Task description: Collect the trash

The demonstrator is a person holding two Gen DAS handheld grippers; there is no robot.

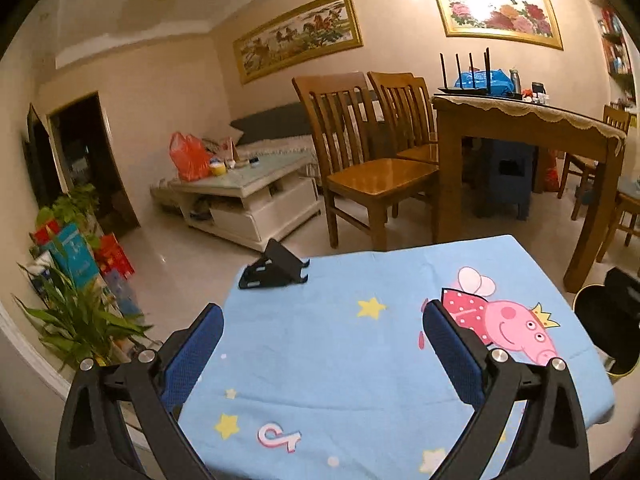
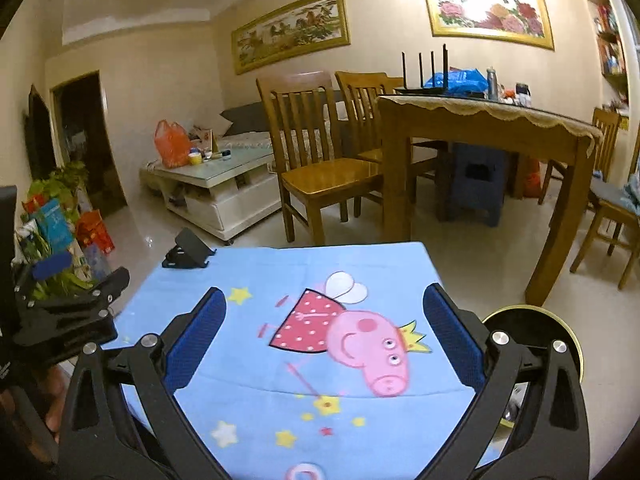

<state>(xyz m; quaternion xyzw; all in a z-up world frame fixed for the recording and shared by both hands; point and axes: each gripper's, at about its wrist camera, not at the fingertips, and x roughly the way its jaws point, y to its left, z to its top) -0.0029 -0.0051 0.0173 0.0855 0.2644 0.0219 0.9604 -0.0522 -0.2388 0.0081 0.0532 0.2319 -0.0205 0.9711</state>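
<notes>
A small table with a light blue cartoon-pig cloth (image 1: 340, 344) fills the foreground in both views (image 2: 280, 400). No loose trash shows on the cloth. A black round bin with a gold rim stands on the floor at the table's right side (image 2: 532, 320), also at the right edge of the left wrist view (image 1: 600, 320). My left gripper (image 1: 322, 344) is open and empty above the cloth; it also shows at the left edge of the right wrist view (image 2: 72, 300). My right gripper (image 2: 324, 340) is open and empty above the pig print.
A black phone stand (image 1: 276, 270) sits on the table's far left corner (image 2: 188, 254). Beyond are wooden chairs (image 1: 360, 168), a dining table (image 1: 528, 128) with a router, and a white coffee table (image 1: 248, 192) holding a red bag. Potted plants (image 1: 72, 312) stand at left.
</notes>
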